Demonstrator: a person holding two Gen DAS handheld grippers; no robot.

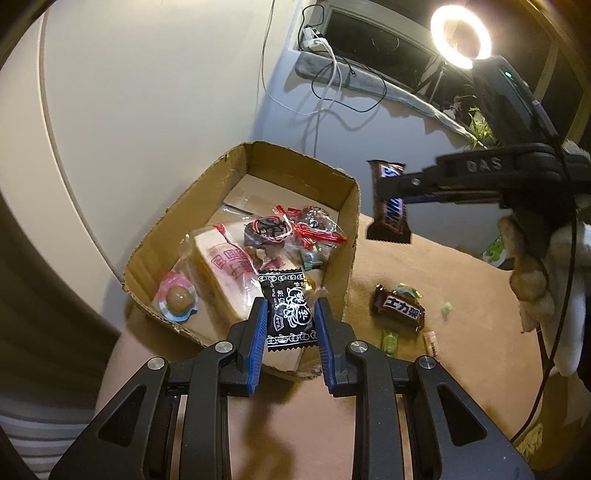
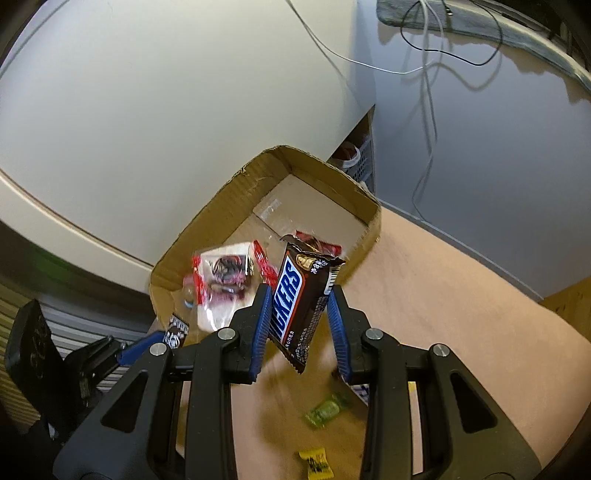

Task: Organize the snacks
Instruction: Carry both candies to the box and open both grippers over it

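My left gripper (image 1: 290, 325) is shut on a black plum candy packet (image 1: 290, 314) and holds it above the near edge of the cardboard box (image 1: 236, 173). The box holds a wrapped cake (image 1: 225, 273), a pink jelly cup (image 1: 178, 295) and red-striped bags (image 1: 314, 230). My right gripper (image 2: 299, 314) is shut on a brown Snickers bar (image 2: 301, 295), held in the air just right of the box (image 2: 207, 221). The same bar (image 1: 389, 203) shows in the left wrist view in the right gripper's fingers (image 1: 413, 182).
On the tan tabletop (image 1: 461, 277) lie a second Snickers bar (image 1: 400, 308), green candies (image 1: 389, 341), (image 2: 327, 410) and a yellow candy (image 2: 316, 461). A ring light (image 1: 460, 35) and hanging cables (image 1: 325, 74) stand behind. My left gripper (image 2: 140, 347) shows low on the left.
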